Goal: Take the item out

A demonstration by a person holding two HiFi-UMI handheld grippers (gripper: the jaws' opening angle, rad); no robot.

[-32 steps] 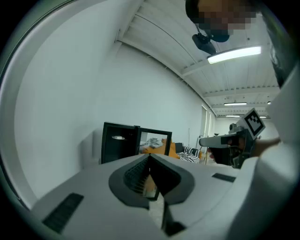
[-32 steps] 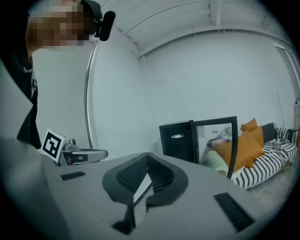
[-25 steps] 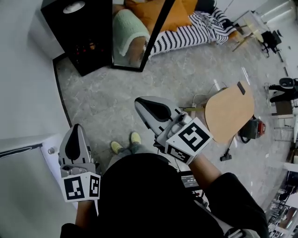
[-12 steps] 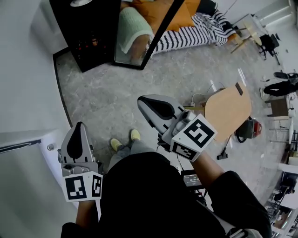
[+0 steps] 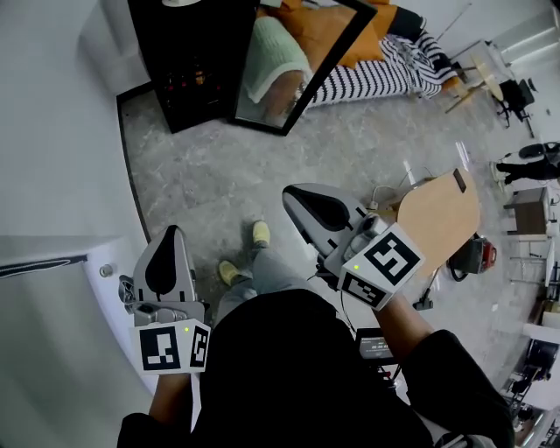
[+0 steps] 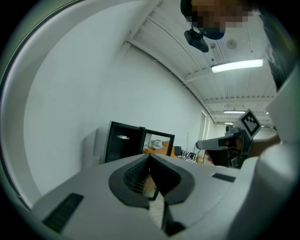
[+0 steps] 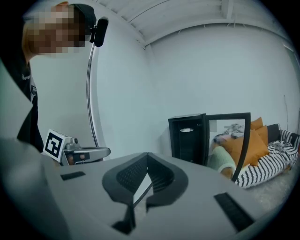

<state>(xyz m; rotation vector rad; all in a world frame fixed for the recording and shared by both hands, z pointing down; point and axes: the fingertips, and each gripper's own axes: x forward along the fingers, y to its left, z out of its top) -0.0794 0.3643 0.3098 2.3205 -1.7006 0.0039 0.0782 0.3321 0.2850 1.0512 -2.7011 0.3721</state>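
A black cabinet [image 5: 188, 70] stands on the floor against the white wall, with its glass door [image 5: 302, 66] swung open. Small reddish items [image 5: 188, 83] show dimly on a shelf inside; I cannot tell what they are. My left gripper [image 5: 172, 232] is held low at the left, shut and empty, well short of the cabinet. My right gripper [image 5: 293, 194] points toward the open door, shut with nothing between its jaws. The cabinet [image 6: 123, 143] also shows in the left gripper view beyond the left gripper [image 6: 150, 157], and the cabinet [image 7: 187, 140] shows in the right gripper view beyond the right gripper [image 7: 147, 157].
A sofa with orange cushions [image 5: 337, 26] and a striped blanket [image 5: 367, 70] lies behind the door. A round wooden tabletop [image 5: 437, 219] and a red device [image 5: 481, 254] stand at the right. The white wall [image 5: 52, 131] runs along the left. My shoes [image 5: 260, 234] are on the grey floor.
The person has stepped, and the cabinet and both grippers sit further right in the head view. Both grippers stay shut and empty.
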